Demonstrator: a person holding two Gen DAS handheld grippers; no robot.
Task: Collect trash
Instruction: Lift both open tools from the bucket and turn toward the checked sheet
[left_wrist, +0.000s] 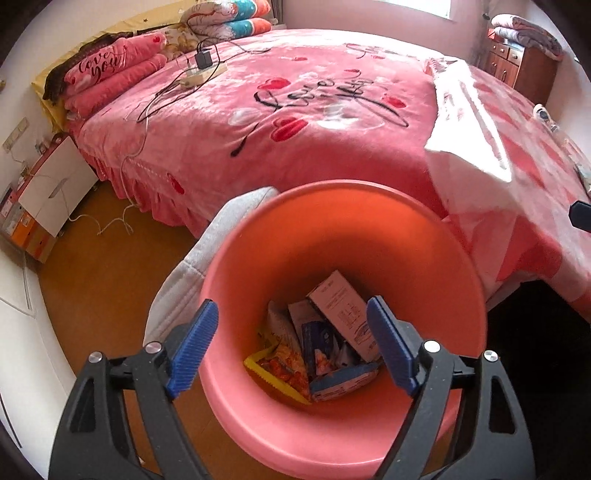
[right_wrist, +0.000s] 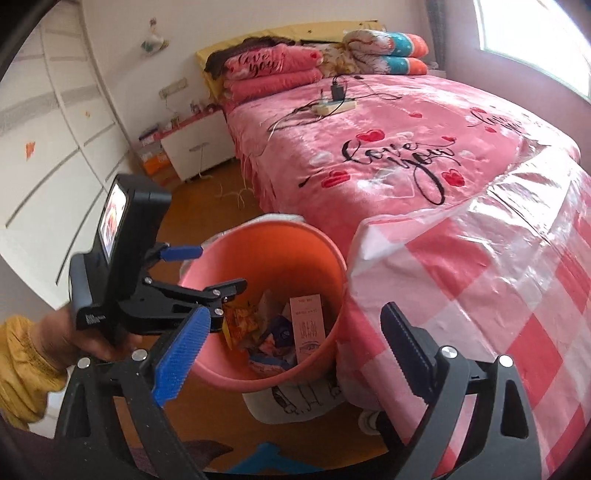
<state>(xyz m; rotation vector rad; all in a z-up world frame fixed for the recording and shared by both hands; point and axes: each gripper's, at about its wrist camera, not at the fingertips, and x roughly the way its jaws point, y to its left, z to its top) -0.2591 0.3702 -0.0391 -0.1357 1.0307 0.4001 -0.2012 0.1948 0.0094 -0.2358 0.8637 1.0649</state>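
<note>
The left gripper (left_wrist: 291, 347) hangs with its fingers spread wide over the pink bin (left_wrist: 343, 424), holding nothing. The right gripper (right_wrist: 291, 354) gapes empty alongside. Boxes and wrappers (left_wrist: 325, 347) lie in the bin's bottom. Behind stands the pink bed (left_wrist: 295, 110).

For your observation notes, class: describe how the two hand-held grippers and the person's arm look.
Each hand-held gripper, left and right, has a black angular frame with silver round bolts and ribbed blue finger pads. A black camera block with a lit screen tops the left one. The person's sleeve is mustard yellow.
</note>
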